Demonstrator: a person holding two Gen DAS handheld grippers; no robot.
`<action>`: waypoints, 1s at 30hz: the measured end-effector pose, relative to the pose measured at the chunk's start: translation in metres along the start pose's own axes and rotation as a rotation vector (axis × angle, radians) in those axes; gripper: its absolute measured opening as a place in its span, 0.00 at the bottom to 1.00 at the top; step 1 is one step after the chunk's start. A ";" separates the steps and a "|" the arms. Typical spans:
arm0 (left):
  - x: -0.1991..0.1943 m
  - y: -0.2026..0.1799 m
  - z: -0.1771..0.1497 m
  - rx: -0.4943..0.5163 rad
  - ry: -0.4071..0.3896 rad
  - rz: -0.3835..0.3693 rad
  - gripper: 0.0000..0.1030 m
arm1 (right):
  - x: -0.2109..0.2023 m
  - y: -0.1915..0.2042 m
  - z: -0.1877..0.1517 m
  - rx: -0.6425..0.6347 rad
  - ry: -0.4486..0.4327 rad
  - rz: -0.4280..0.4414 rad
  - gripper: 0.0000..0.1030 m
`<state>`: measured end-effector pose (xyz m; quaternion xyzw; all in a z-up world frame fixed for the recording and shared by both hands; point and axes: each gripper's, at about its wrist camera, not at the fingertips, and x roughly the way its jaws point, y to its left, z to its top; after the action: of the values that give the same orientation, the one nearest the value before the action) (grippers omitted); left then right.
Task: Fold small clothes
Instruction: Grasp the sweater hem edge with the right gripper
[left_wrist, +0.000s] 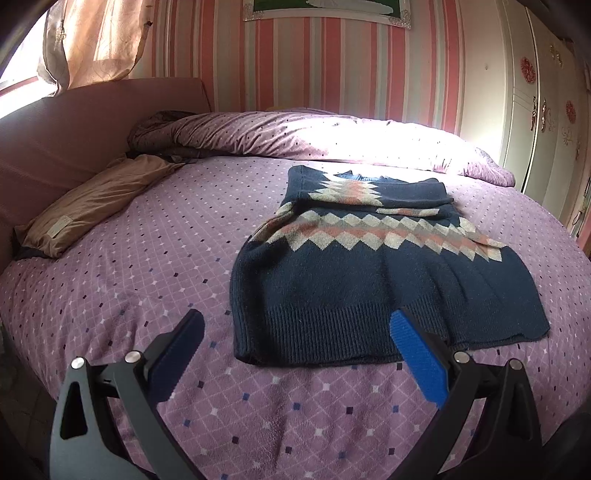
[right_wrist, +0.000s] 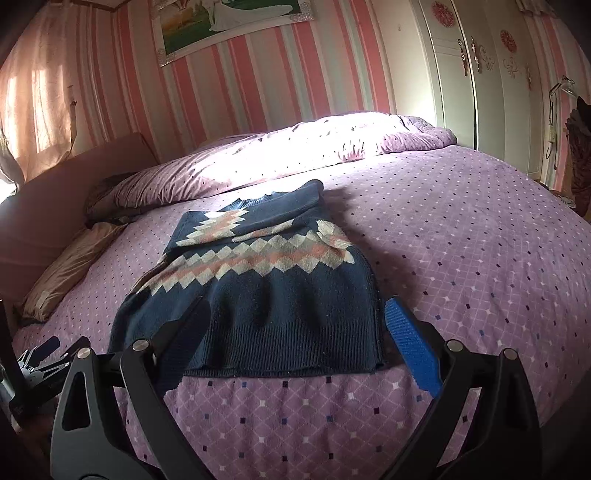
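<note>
My left gripper (left_wrist: 295, 339) and right gripper (right_wrist: 295, 332) hang wide open and empty above the near hem of the navy patterned sweater (left_wrist: 369, 280), lying partly folded on the purple bedspread (left_wrist: 147, 258). Risk: pinching one hem layer, or bedspread with it, would skew the fold. Only my left view shows the sweater's left edge; only my right shows its right edge and the wardrobe (right_wrist: 480, 74).

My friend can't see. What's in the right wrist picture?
A navy sweater with a diamond band lies partly folded on a purple bed. The right gripper hangs over its hem, jaws open and empty. A rolled quilt lies behind.
</note>
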<state>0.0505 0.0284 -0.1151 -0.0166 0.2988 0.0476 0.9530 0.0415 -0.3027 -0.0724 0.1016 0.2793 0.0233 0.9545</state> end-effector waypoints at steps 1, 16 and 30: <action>0.000 0.001 0.000 0.001 -0.001 0.002 0.98 | 0.002 0.000 -0.001 -0.004 0.006 0.000 0.93; 0.019 0.022 -0.024 -0.004 0.044 0.050 0.98 | 0.076 -0.053 -0.042 -0.004 0.157 -0.060 0.79; 0.030 0.019 -0.033 0.026 0.067 0.061 0.98 | 0.135 -0.077 -0.062 0.017 0.289 -0.127 0.67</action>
<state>0.0543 0.0476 -0.1590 0.0033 0.3316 0.0721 0.9407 0.1208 -0.3534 -0.2110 0.0874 0.4199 -0.0249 0.9030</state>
